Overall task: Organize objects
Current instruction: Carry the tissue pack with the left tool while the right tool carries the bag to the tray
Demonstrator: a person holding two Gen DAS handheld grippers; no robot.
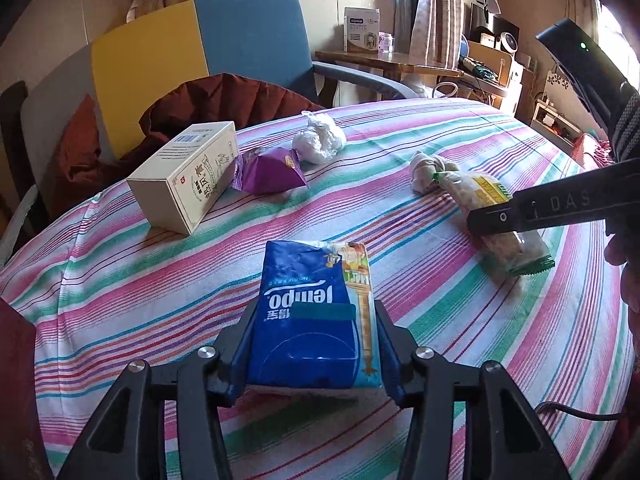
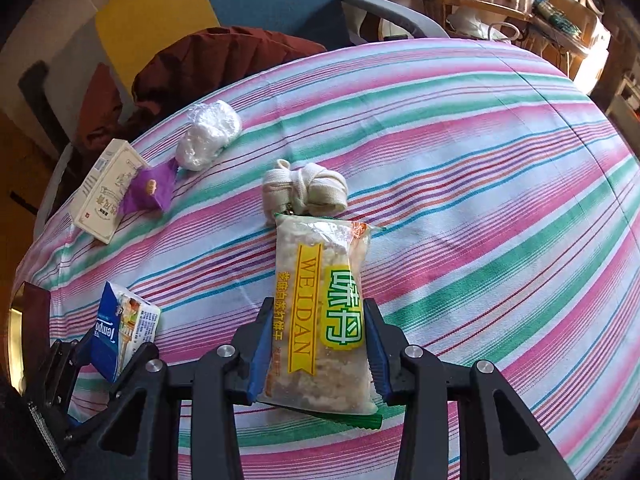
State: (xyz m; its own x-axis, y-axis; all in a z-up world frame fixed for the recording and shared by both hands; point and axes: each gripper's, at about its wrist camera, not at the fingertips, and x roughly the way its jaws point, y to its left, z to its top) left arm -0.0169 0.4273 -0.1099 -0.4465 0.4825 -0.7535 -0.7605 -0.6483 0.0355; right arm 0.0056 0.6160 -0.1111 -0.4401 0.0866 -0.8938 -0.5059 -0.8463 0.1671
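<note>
A blue Tempo tissue pack (image 1: 304, 280) sits between the blue pads of my left gripper (image 1: 314, 320), which is shut on its two long sides. In the right wrist view the same tissue pack (image 2: 120, 328) tilts up at the lower left. My right gripper (image 2: 318, 312) is shut on a clear cracker packet (image 2: 320, 264) with a yellow WEIDAN label, lying lengthwise on the striped tablecloth (image 2: 480, 200). Its far end touches a knotted cream strap bundle (image 2: 308, 188). From the left wrist, a black finger of the right gripper (image 1: 540, 212) crosses the cracker packet (image 1: 476, 192).
At the table's far left lie a cream box (image 1: 188, 176), a purple snack packet (image 1: 268, 172) against it, and a white plastic-wrapped bundle (image 1: 320, 140). A maroon jacket (image 1: 224, 100) hangs on a blue and yellow chair (image 1: 248, 40) behind the table edge.
</note>
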